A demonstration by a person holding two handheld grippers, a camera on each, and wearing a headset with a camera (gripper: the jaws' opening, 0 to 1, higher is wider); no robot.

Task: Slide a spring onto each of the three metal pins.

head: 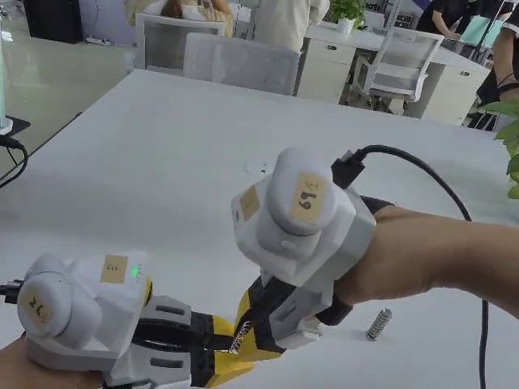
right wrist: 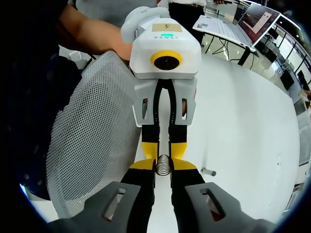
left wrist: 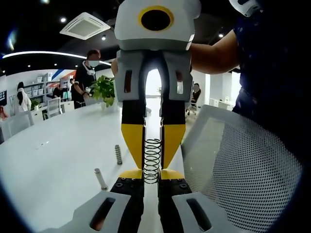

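Over the white table (head: 162, 162), we hold one spring (left wrist: 152, 160) with the left gripper (left wrist: 151, 175) and right gripper (right wrist: 164, 169) tip to tip, both clamped narrowly on it.

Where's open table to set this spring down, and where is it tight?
Open: the white table ahead of both grippers, mostly bare out to the chairs at its far edge. Tight: beside the right gripper, where a loose spring lies between it and its cable, with a metal pin close by. The held spring sits between both grippers' jaws.
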